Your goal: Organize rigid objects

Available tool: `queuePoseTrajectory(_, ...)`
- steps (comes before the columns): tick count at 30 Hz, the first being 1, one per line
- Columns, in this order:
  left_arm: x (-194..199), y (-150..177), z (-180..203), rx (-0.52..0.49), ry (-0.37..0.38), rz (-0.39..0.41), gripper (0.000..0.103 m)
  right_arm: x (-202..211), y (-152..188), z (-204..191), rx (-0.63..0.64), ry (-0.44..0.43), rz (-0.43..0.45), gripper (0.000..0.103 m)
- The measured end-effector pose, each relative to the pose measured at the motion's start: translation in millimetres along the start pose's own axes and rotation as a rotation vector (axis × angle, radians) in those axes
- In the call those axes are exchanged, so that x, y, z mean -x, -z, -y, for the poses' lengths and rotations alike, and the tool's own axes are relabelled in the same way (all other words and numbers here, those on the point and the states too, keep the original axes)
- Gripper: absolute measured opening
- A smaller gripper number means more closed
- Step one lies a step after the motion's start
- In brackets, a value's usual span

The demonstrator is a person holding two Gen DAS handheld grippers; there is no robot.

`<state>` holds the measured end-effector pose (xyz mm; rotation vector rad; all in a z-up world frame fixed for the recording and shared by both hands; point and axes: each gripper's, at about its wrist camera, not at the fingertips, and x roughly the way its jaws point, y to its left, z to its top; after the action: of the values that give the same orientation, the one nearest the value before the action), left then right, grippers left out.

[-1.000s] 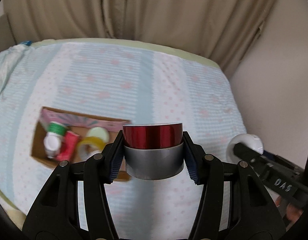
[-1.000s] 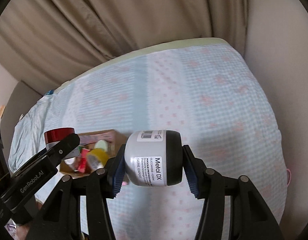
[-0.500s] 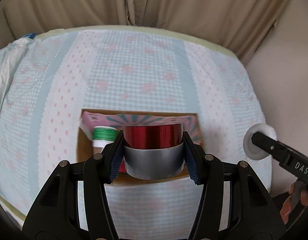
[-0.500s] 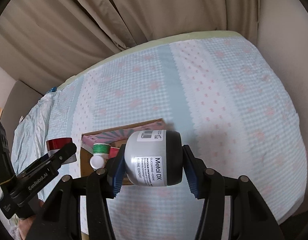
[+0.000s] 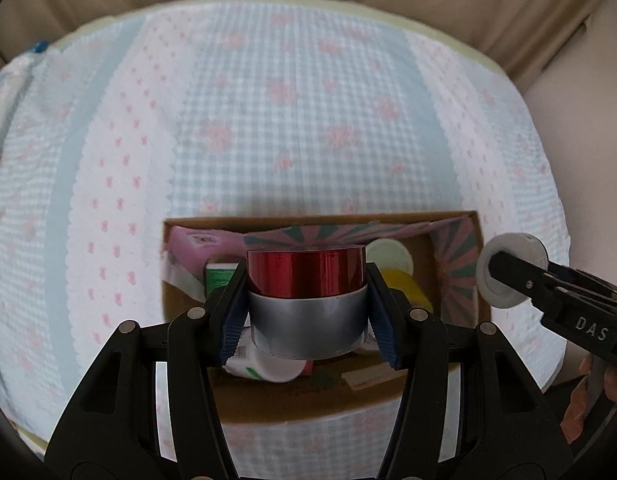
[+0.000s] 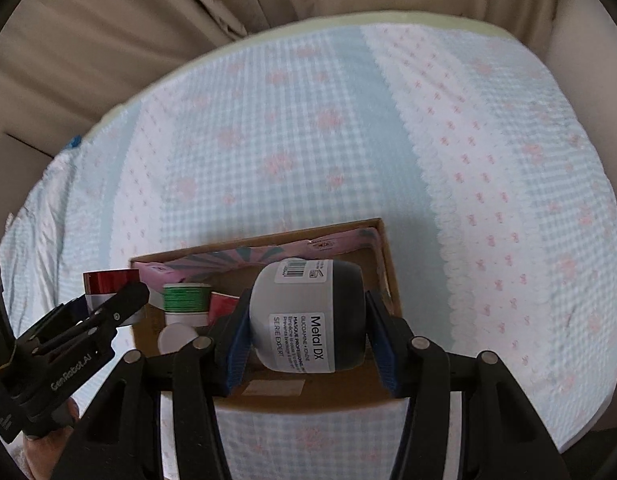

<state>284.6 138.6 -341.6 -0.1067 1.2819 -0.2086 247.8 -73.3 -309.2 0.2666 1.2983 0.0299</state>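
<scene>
My left gripper is shut on a silver jar with a shiny red lid, held just above the open cardboard box. My right gripper is shut on a white Metal DX jar with a black lid, lying sideways over the box's right half. The box holds a green-capped bottle, a white cap, a yellow tape roll and a pale round lid. Each gripper shows in the other's view: the right gripper with its white jar, the left gripper with its jar.
The box lies near the front edge of a bed with a blue-and-white checked cover with pink flowers. Beige curtains hang behind. A wall stands on the right. A pink patterned liner lines the box.
Both grippers moved over and down to the box, each still holding its jar. The box now lies directly under both jars and looks larger.
</scene>
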Motion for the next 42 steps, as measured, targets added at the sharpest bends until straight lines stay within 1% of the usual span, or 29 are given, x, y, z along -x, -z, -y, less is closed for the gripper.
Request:
queuePoseTrajectory(5, -38.9, -4.4, 5.7, -0.008, 0.002, -0.076, 0.051, -37.2, -9.2, 3.3, 0.005, 0.034, -0.063, 0.049)
queuePoseTrajectory(8, -57.7, -8.2, 11.6, -0.029, 0.003, -0.109, 0.051, -55.9, -14.0, 8.7, -0.001, 0.045, -0.095, 0.049)
queuePoseTrajectory(10, -65.3, -10.3, 16.3, -0.055, -0.007, -0.123, 0.051, -65.2, -17.1, 12.1, -0.009, 0.048, -0.114, 0.049)
queuePoseTrajectory(13, -74.0, -14.8, 21.0, -0.087, -0.013, -0.142, 0.051, -76.0, -20.7, 16.9, -0.030, 0.027, -0.138, 0.049)
queuePoseTrajectory(15, -78.6, -18.5, 23.3, -0.103, -0.011, -0.159, 0.051, -80.5, -22.8, 17.4, -0.029, 0.030, -0.150, 0.049)
queuePoseTrajectory(16, -80.5, -19.5, 25.6, -0.114, -0.024, -0.170, 0.052, -82.5, -23.3, 17.4, -0.024, 0.036, -0.158, 0.049)
queuePoseTrajectory(17, -80.4, -19.7, 28.5, -0.132, -0.038, -0.170, 0.070, -83.7, -24.7, 16.9, -0.018, 0.039, -0.160, 0.050)
queuePoseTrajectory(18, -77.7, -20.0, 30.4, -0.149, -0.036, -0.162, 0.103, -83.9, -25.9, 17.0, -0.017, 0.031, -0.160, 0.058)
queuePoseTrajectory(19, -74.0, -19.4, 31.8, -0.162, -0.026, -0.150, 0.102, -84.1, -27.7, 16.9, -0.018, 0.016, -0.162, 0.074)
queuePoseTrajectory(21, -67.8, -19.7, 33.7, -0.188, -0.025, -0.130, 0.103, -80.5, -29.8, 18.7, -0.027, 0.002, -0.146, 0.096)
queuePoseTrajectory(22, -66.0, -19.7, 34.0, -0.198, -0.034, -0.129, 0.103, -77.9, -30.5, 19.9, -0.031, -0.002, -0.132, 0.097)
queuePoseTrajectory(23, -63.4, -19.4, 33.9, -0.206, -0.041, -0.125, 0.103, -75.0, -30.7, 21.4, -0.039, -0.005, -0.119, 0.097)
queuePoseTrajectory(29, -48.7, -13.8, 29.5, -0.193, -0.040, -0.104, 0.103, -66.9, -24.2, 29.5, -0.108, 0.001, -0.111, 0.098)
queuePoseTrajectory(34, -27.9, -5.5, 27.3, -0.182, -0.040, -0.072, 0.103, -53.1, -16.0, 30.1, -0.131, -0.012, -0.099, 0.098)
queuePoseTrajectory(40, 8.7, 6.5, 27.5, -0.170, -0.036, -0.018, 0.103, -20.4, -2.8, 25.7, -0.121, -0.015, -0.047, 0.098)
queuePoseTrajectory(42, 25.7, 11.4, 29.5, -0.165, -0.048, 0.001, 0.103, -8.5, 1.1, 23.8, -0.117, -0.016, -0.027, 0.098)
